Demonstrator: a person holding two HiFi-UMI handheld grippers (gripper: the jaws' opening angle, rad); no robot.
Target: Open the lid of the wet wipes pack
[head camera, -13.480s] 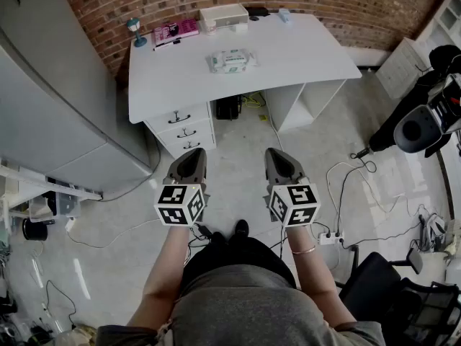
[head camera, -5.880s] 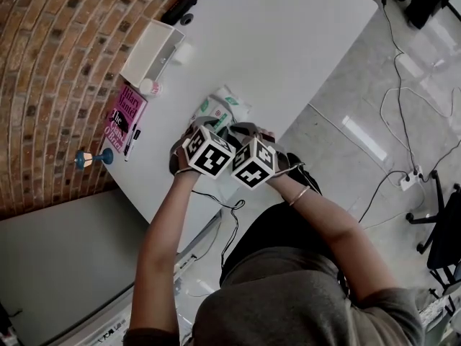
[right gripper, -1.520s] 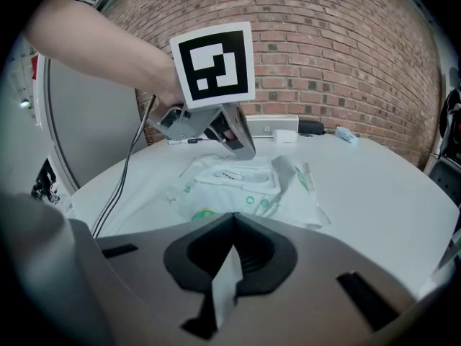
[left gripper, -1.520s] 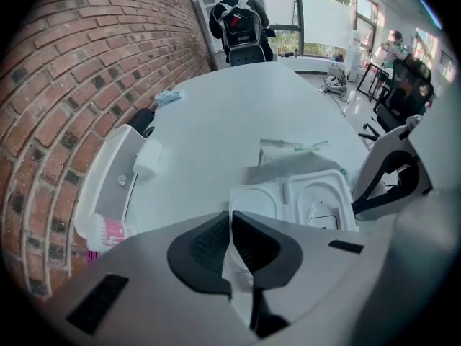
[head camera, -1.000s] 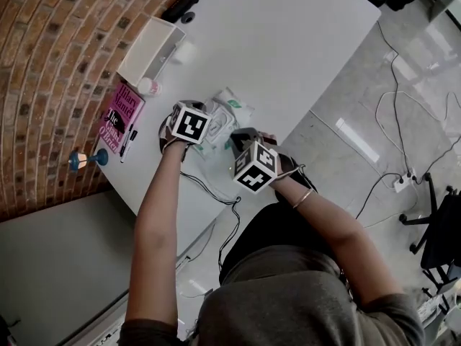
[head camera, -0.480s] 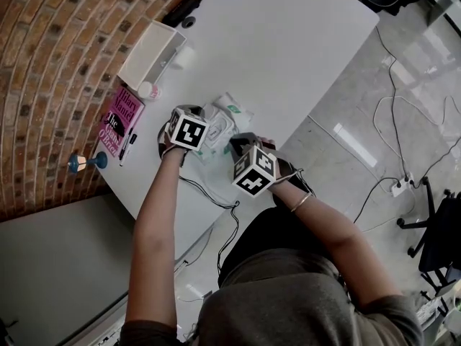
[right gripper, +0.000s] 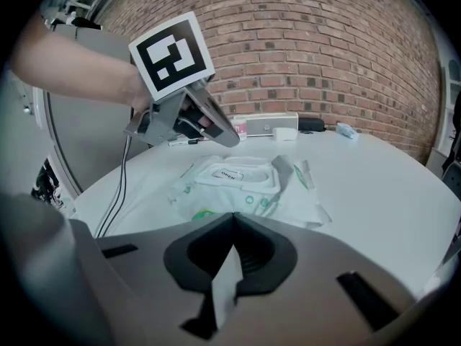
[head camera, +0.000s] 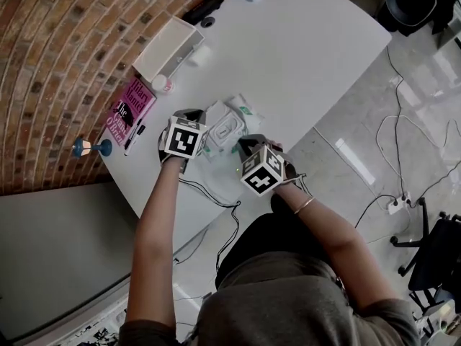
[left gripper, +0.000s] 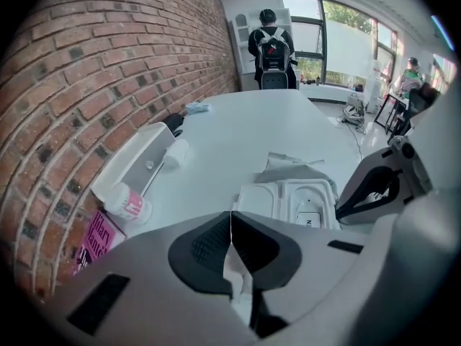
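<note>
The wet wipes pack [head camera: 232, 125] lies on the white desk [head camera: 302, 56], white with green print. Its white lid [left gripper: 263, 202] is flipped open toward the brick wall, beside the opening with its sticker [left gripper: 310, 218]. My left gripper [head camera: 196, 121] hangs shut just above the pack's wall side, clear of it [right gripper: 229, 141]; nothing is between its jaws [left gripper: 230, 215]. My right gripper [head camera: 243, 147] is shut at the pack's near edge [right gripper: 232, 216]. Whether it touches the wrapper [right gripper: 245, 193] I cannot tell.
Along the brick wall stand a pink book [head camera: 130, 110] with a pen, a small pink-labelled bottle [head camera: 162, 83], a white tray [head camera: 171, 45] and a blue figurine [head camera: 90, 148]. The desk's rounded front edge [head camera: 288, 132] runs close behind the right gripper. People stand far off by the windows [left gripper: 272, 49].
My left gripper has lifted a little off the pack and rolled, still shut. The right gripper has stayed where it was.
</note>
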